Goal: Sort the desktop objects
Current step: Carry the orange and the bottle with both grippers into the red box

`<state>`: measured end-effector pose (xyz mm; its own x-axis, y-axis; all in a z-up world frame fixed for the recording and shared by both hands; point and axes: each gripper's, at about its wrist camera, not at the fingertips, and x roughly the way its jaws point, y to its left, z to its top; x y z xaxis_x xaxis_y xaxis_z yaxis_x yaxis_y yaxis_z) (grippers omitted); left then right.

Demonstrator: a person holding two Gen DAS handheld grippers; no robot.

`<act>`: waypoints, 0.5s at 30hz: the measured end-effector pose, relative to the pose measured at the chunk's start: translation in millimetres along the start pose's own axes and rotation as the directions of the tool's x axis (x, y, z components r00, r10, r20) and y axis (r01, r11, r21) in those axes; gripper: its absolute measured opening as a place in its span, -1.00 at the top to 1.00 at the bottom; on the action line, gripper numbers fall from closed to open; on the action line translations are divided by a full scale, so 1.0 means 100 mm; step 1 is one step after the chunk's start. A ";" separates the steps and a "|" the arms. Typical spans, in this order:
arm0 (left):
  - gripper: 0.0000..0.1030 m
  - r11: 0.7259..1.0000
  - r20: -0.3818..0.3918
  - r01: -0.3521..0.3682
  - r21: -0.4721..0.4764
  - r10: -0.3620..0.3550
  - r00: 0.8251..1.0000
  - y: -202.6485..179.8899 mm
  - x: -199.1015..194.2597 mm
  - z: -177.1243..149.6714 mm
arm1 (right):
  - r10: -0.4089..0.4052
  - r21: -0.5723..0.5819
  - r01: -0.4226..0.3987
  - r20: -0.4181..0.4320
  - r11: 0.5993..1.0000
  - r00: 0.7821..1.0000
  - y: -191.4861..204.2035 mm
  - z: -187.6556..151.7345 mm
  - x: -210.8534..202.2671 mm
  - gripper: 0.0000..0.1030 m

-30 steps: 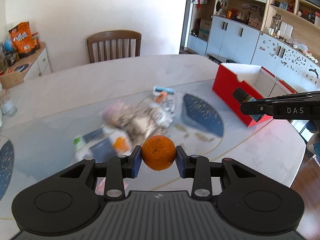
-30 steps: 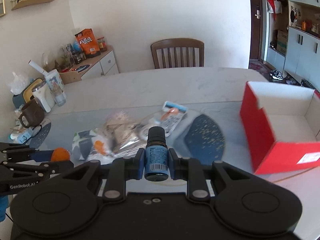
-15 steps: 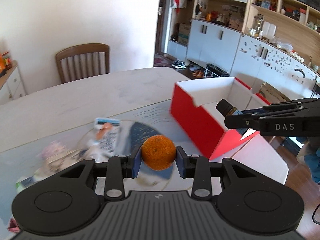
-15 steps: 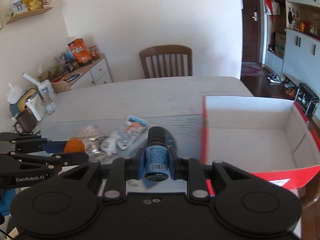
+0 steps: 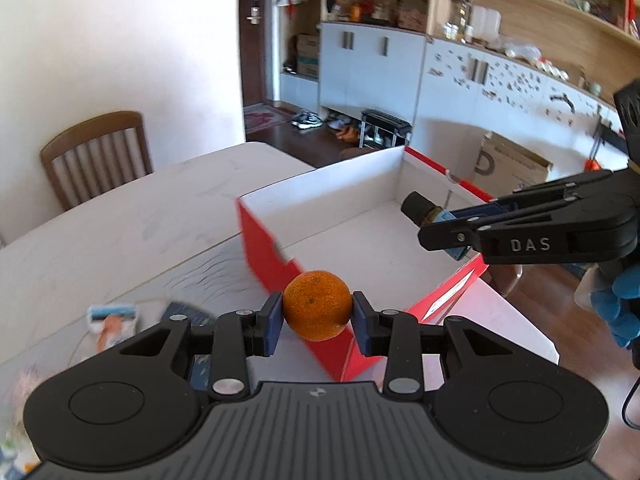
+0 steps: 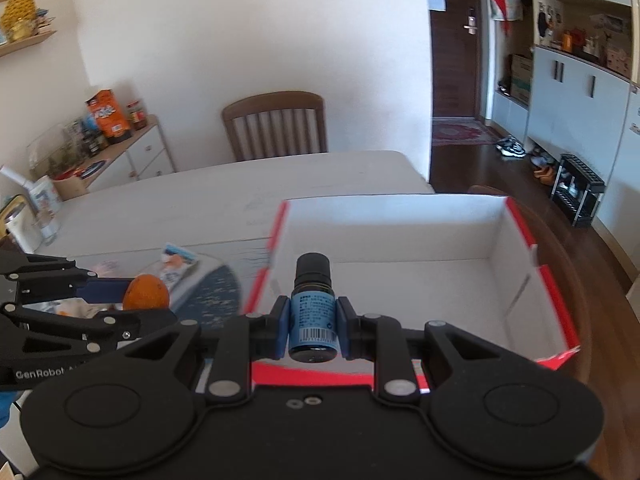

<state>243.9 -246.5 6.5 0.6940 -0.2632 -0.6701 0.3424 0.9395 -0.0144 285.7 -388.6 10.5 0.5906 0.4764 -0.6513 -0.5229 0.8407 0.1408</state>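
Left gripper (image 5: pixel 317 313) clamped on orange (image 5: pixel 317 305), both pads touching its sides; held above near-left corner of box (image 5: pixel 260 236). Same orange (image 6: pixel 145 293) in right view at 9 o'clock, outside box's left wall. Right gripper (image 6: pixel 312 320) clamped on blue bottle (image 6: pixel 313 316), black cap pointing forward, barcode end toward camera; held above box's near wall (image 6: pixel 312 376). In left view bottle (image 5: pixel 424 210) at 3 o'clock, cap pointing over open box interior. Box red outside, white inside, open top, on bench (image 6: pixel 200 200). Packet (image 5: pixel 112 320) flat on bench at 9 o'clock of orange, well apart from box. Chair (image 6: pixel 276 126) behind bench at 12 o'clock.
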 end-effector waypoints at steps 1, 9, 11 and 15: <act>0.33 1.000 -0.007 0.004 0.011 -0.004 1.000 -0.04 0.07 0.05 | -0.006 0.002 0.006 -0.002 1.000 1.000 -0.07 0.01 0.02 0.55; 0.33 0.997 -0.086 0.031 0.074 -0.024 0.996 -0.23 0.62 0.33 | -0.050 0.032 0.051 -0.047 0.998 0.998 -0.53 0.10 0.31 0.55; 0.33 0.996 -0.115 0.032 0.079 -0.023 0.993 -0.25 0.77 0.38 | -0.058 0.038 0.060 -0.069 0.997 0.996 -0.64 0.14 0.41 0.55; 0.33 0.994 -0.162 0.018 0.107 0.000 0.987 -0.30 1.08 0.46 | -0.081 0.009 0.082 -0.091 0.997 0.993 -0.76 0.18 0.62 0.55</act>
<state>337.6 -312.9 -30.9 0.5822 -0.2247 -0.7814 0.4210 0.9055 0.0532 373.2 -418.7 -27.3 0.5729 0.3811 -0.7257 -0.4668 0.8794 0.0933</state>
